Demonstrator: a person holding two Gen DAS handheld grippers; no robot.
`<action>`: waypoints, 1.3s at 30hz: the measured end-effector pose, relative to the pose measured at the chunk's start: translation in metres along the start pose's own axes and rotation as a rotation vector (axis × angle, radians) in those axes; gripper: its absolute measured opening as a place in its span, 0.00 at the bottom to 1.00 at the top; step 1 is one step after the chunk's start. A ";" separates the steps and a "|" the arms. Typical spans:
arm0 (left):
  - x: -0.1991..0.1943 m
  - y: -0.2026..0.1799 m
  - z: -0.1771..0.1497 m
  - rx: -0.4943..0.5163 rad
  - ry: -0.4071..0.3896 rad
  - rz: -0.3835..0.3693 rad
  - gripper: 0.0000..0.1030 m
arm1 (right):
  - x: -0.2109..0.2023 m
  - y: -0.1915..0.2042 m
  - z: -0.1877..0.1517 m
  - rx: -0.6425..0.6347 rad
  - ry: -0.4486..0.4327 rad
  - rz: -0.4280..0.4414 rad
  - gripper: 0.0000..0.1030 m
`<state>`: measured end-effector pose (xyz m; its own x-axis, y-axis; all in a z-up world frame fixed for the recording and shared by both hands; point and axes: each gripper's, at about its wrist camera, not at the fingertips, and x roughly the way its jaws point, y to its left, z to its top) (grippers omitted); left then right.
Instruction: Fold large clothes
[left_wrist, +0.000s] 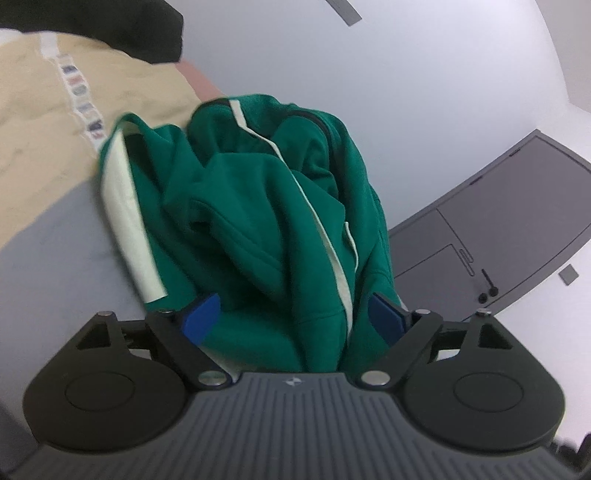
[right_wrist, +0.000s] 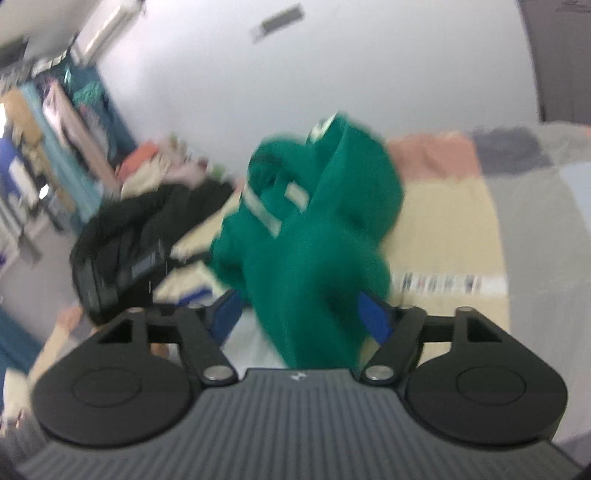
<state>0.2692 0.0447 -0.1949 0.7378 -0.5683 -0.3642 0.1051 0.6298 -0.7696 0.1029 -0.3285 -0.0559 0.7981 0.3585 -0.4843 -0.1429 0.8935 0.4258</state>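
A green jacket (left_wrist: 258, 206) with white stripes lies bunched up on the bed and fills the middle of the left wrist view. My left gripper (left_wrist: 293, 317) stands wide, its blue fingers (left_wrist: 201, 319) on either side of the jacket's near end; the cloth bulges between them and the pads do not squeeze it. The right wrist view is blurred. There the same green jacket (right_wrist: 314, 229) rises in a heap, and its near part hangs between the spread jaws of my right gripper (right_wrist: 300, 317), close to the right finger (right_wrist: 375, 319).
The bed cover (left_wrist: 44, 155) is beige and grey patchwork with a strip of small prints (right_wrist: 443, 284). A black garment (right_wrist: 122, 258) lies left of the jacket. A grey door (left_wrist: 498, 221) and white wall stand behind. Hanging clothes (right_wrist: 74, 110) crowd the far left.
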 end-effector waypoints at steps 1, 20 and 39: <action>0.006 0.001 0.001 -0.005 0.002 -0.007 0.85 | 0.007 -0.004 0.006 0.005 -0.028 -0.011 0.76; 0.099 0.000 -0.004 0.035 0.188 -0.209 0.72 | 0.229 -0.096 0.038 0.077 0.049 -0.105 0.60; 0.011 -0.023 0.025 0.013 -0.011 -0.321 0.15 | 0.134 -0.108 0.048 0.203 -0.120 0.232 0.21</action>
<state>0.2916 0.0374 -0.1678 0.6729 -0.7332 -0.0984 0.3422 0.4264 -0.8373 0.2536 -0.3901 -0.1307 0.8230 0.5007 -0.2682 -0.2191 0.7154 0.6635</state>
